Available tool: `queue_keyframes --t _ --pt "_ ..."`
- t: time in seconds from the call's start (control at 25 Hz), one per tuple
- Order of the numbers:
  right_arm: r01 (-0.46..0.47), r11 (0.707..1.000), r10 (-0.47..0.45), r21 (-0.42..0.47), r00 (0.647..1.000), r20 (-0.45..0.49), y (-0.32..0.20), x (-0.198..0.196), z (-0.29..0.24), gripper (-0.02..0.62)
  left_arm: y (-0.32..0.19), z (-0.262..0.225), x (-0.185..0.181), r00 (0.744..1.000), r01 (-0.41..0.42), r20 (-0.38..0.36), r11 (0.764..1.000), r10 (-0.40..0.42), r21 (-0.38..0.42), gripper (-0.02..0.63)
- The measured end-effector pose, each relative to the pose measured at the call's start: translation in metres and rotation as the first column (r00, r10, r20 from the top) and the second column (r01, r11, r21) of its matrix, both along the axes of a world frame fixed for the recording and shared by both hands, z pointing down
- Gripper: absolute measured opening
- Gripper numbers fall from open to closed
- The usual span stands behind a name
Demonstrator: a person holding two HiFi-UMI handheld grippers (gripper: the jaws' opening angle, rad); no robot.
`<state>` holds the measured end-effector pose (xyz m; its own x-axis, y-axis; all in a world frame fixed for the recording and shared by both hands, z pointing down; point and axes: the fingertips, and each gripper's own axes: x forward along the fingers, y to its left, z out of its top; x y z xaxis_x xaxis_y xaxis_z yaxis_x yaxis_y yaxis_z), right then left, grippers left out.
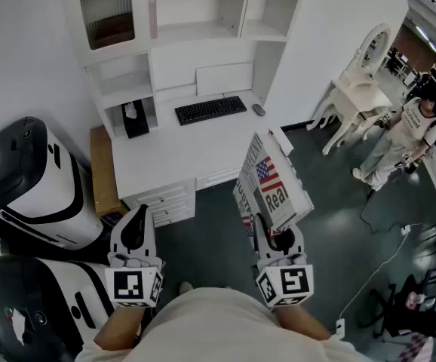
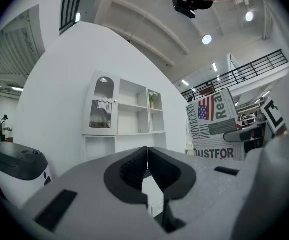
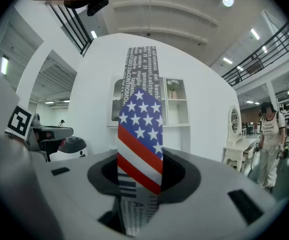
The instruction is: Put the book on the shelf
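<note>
The paperback book with the newsprint-patterned cover and American flag panel (image 1: 272,181) stands upright in the air in front of you, well short of the furniture, with its lower end pinched in your right claw (image 1: 277,238). The right gripper view shows both pads pressed on it, so the book rises like a blade ahead of the claw. Holding it by the bottom probably leaves the top free to slide into a compartment. Your left claw (image 1: 135,231) is level beside it, its jaws together on nothing, likely kept in reserve to steady the book. Ahead stands the tall white shelf unit (image 1: 191,32) over the white table (image 1: 173,153), which carries a black keyboard (image 1: 210,109). The open compartments above look like the target, and you have yet to close that gap.
</note>
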<state>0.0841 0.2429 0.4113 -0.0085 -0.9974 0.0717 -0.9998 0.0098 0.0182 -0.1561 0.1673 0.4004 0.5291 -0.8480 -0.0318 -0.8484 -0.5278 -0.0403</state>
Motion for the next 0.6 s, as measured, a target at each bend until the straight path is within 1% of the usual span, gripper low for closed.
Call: queue_keyframes --t 0.6 --pt "-0.009 1.000 0.009 0.013 1.000 0.012 -0.0037 -0.0061 -0.0008 0.156 -0.0057 0.0024 -0.0097 1.000 -0.005 0.004 1.000 0.005 -0.010 0.006"
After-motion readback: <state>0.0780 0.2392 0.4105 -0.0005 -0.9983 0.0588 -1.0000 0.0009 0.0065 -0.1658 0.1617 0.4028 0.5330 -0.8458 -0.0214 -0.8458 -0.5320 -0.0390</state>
